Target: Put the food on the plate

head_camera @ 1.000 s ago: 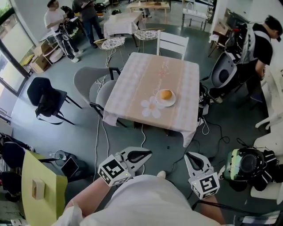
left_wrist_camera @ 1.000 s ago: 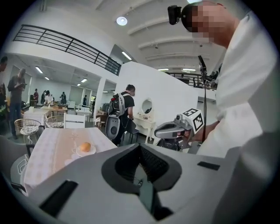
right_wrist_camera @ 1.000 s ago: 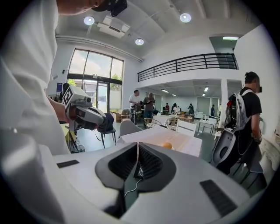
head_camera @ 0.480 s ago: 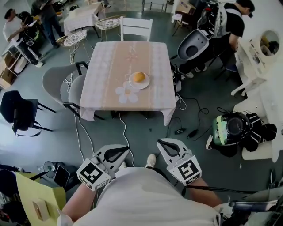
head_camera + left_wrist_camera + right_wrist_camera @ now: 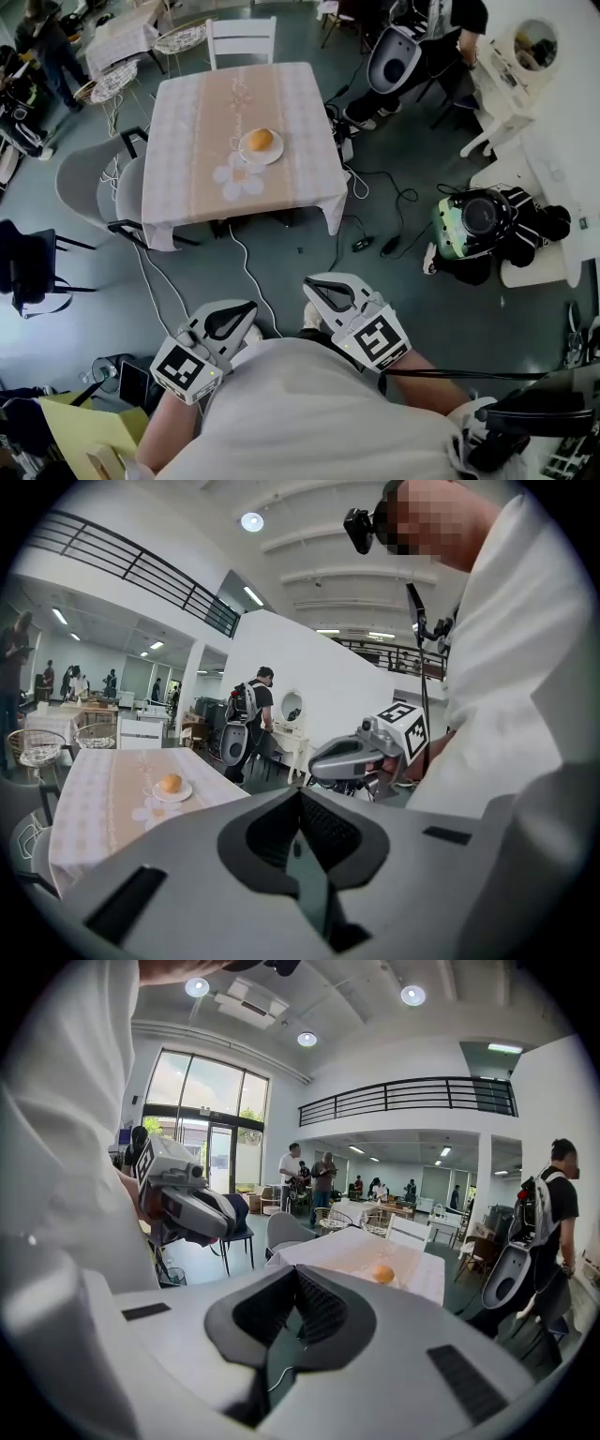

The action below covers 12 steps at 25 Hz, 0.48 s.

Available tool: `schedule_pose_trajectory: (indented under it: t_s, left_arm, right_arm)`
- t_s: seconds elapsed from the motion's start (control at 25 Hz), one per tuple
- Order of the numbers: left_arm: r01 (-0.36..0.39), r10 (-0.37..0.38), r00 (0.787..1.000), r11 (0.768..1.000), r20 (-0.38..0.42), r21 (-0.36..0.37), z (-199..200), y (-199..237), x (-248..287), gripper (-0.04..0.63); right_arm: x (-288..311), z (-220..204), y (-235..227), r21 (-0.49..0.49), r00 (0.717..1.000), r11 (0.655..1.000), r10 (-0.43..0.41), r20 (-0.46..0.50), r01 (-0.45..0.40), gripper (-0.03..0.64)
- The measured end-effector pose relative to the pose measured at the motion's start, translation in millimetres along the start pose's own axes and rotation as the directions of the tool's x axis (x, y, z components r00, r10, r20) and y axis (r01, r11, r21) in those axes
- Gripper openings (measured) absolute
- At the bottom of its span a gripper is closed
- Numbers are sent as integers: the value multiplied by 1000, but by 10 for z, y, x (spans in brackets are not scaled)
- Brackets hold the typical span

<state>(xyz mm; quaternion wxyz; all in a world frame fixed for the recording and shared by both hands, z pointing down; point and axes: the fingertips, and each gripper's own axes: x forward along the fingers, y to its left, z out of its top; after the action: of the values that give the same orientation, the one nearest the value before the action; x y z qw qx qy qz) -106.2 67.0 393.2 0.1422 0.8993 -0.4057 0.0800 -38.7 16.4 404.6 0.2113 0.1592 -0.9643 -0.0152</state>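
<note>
An orange bun (image 5: 262,139) lies on a small white plate (image 5: 246,153) on the table with the pink cloth (image 5: 187,150), far from both grippers. The bun (image 5: 170,783) on its plate (image 5: 172,795) also shows in the left gripper view, and the bun (image 5: 382,1274) in the right gripper view. My left gripper (image 5: 249,308) (image 5: 300,794) is held low by my body, shut and empty. My right gripper (image 5: 310,285) (image 5: 298,1271) is beside it, also shut and empty. Bare floor lies between the grippers and the table.
A white chair (image 5: 241,37) stands at the table's far side and grey chairs (image 5: 89,183) at its left. Cables (image 5: 375,202) run over the floor. A green-and-black pack (image 5: 473,223) lies at right by white furniture (image 5: 525,66). People (image 5: 42,37) stand at back left.
The view has swung round, so the table and plate now sit further up and left. Both grippers stay shut near my body and have drawn slightly closer together.
</note>
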Motion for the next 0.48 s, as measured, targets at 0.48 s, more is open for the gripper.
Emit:
schedule_pose_trajectory:
  t_s: [0.48]
  left_arm:
    - [1,0,999,1000,-49,21,-34,133,281,9]
  right_arm:
    - [52,-60,-241,0,1000,1000,0,-1,0,12]
